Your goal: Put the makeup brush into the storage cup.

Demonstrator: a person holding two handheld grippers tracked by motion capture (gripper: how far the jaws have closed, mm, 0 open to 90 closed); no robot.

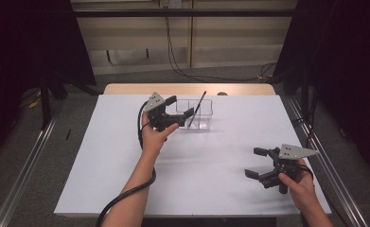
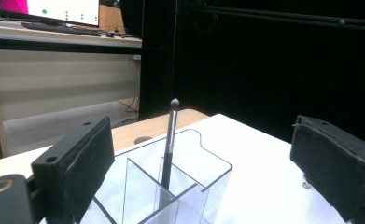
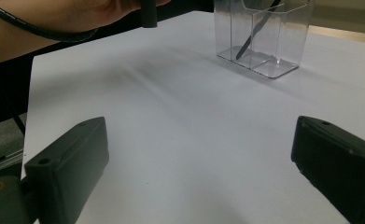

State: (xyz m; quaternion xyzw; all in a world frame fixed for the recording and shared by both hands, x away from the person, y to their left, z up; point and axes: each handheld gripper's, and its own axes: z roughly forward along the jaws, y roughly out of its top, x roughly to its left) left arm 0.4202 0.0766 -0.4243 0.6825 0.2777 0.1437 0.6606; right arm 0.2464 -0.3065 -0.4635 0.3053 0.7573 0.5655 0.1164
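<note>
One makeup brush stood tilted in a rear compartment of clear acrylic organizer. Left gripper jaws spread wide, nothing between. Right gripper likewise spread, over bare table. Best withdrawn straight back, clear of brush handle.

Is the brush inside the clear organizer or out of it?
Inside: the brush stands tilted in a compartment of the clear organizer, tip above the rim.

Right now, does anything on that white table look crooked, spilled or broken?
Nothing looks spilled or broken. The slim dark brush leans at a slant inside the clear divided holder rather than standing straight, which is normal for it. The left tongs hang open beside it.
</note>
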